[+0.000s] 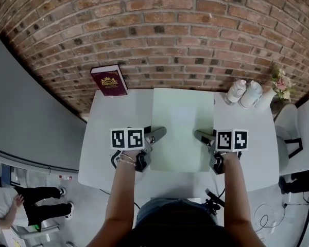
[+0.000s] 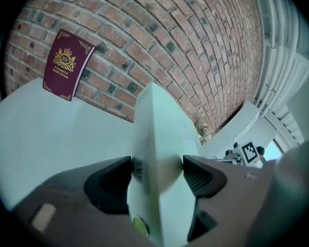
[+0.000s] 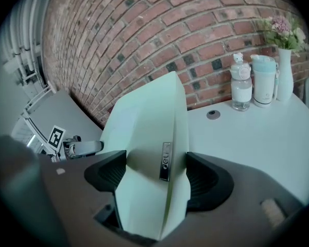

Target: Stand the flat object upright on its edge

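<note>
The pale green flat object (image 1: 183,120) spans the middle of the white table (image 1: 113,143), its far end toward the brick wall (image 1: 195,30), with 1 gripper at each long side. The left gripper (image 1: 157,134) pinches the object's left edge between its 2 pads, and the right gripper (image 1: 202,136) pinches the right edge likewise. A maroon book (image 1: 109,80) leans against the wall at far left; 2 bottles (image 1: 244,92) and a flower vase (image 1: 268,98) stand at far right.
</note>
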Motion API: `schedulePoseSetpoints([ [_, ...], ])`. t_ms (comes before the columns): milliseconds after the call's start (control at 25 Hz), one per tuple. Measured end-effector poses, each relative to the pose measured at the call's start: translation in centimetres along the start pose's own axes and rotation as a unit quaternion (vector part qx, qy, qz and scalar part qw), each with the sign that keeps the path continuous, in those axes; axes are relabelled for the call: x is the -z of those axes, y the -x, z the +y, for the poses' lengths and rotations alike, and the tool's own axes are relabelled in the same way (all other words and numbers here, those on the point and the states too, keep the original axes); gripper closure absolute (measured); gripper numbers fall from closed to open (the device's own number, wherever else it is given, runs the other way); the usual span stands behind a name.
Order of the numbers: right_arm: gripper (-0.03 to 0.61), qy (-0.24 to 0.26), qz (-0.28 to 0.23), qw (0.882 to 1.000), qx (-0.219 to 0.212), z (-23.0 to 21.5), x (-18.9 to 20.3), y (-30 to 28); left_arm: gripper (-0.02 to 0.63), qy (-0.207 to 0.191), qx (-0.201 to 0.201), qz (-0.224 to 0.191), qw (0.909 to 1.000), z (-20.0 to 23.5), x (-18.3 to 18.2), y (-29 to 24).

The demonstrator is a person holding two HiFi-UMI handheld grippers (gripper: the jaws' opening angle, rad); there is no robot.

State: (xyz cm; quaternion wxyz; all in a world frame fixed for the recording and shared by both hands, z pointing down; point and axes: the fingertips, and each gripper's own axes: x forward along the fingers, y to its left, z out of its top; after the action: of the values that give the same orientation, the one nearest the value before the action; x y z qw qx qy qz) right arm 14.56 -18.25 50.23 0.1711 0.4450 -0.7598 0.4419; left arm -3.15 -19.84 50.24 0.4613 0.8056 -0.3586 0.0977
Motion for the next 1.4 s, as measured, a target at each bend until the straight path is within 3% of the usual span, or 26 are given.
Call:
schedulePoseSetpoints([
  [360, 0.216, 0.038, -0.069, 0.997, -0.012, 1.5, -2.7, 1.8, 0.301, -0.073, 0.012, -0.059, 0.9955, -2.5, -3.2, 1.4],
  [720, 0.218, 0.074, -0.144, 0.987, -0.014, 2.6, -5.3, 3.5, 0.301, -0.104, 0.022, -0.113, 0.9879, -4.0, -5.4, 1.9],
  [1160, 0.223, 0.149, -0.221, 0.964, -0.015, 4.0, -8.4, 5.5, 0.299, -0.205, 0.033, -0.18, 0.9616, -6.8, -8.4, 3.0],
  [1400, 0.227, 0.198, -0.231, 0.953, 0.001, 4.4, -9.2, 5.8, 0.298, -0.267, 0.023, -0.193, 0.9439, -7.6, -9.0, 3.3],
])
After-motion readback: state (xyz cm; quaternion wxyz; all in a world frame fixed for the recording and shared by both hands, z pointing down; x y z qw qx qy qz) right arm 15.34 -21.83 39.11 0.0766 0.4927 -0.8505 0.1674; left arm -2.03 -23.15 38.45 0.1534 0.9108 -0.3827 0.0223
